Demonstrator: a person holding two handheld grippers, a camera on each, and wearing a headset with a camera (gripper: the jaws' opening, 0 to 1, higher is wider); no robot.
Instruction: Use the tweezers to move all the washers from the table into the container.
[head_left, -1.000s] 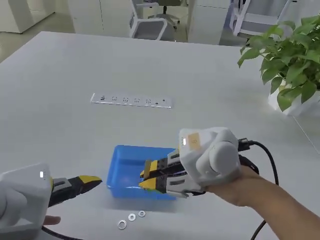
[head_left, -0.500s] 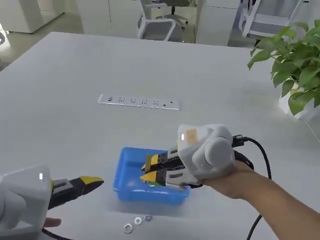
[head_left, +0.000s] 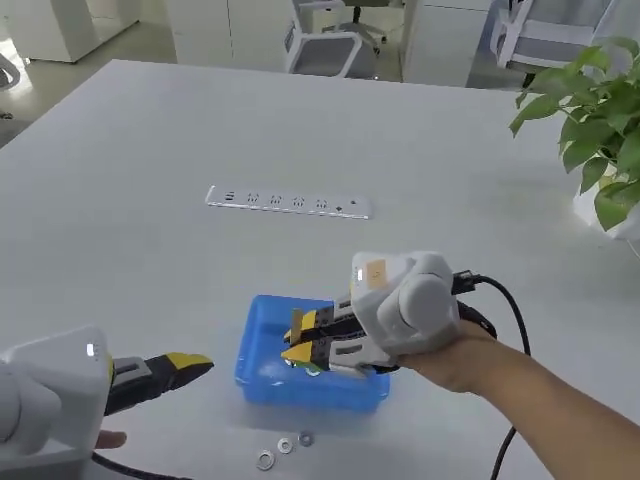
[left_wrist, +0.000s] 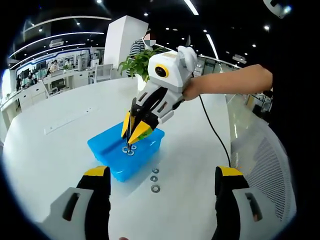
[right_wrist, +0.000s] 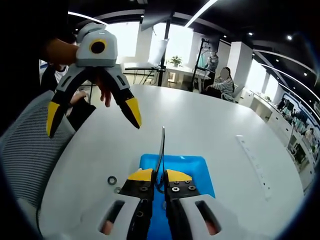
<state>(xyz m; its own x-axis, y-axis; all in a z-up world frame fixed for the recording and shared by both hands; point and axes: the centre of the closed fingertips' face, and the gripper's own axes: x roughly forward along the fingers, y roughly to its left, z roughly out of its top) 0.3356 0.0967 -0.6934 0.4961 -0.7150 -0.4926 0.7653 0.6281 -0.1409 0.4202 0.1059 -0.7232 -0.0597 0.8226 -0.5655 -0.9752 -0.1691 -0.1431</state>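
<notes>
The right gripper (head_left: 298, 338), clamped on the tweezers (right_wrist: 161, 150), sits over the blue container (head_left: 258, 375) at lower centre. Three washers (head_left: 285, 446) lie on the table just below it. The left gripper (left_wrist: 162, 172) has its jaws apart.

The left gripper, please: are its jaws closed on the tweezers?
No, the left gripper has its jaws wide apart and empty, while the right gripper is shut on the tweezers over the blue container.

Container's (head_left: 252, 345) rt part hid behind right gripper (head_left: 290, 346).
</notes>
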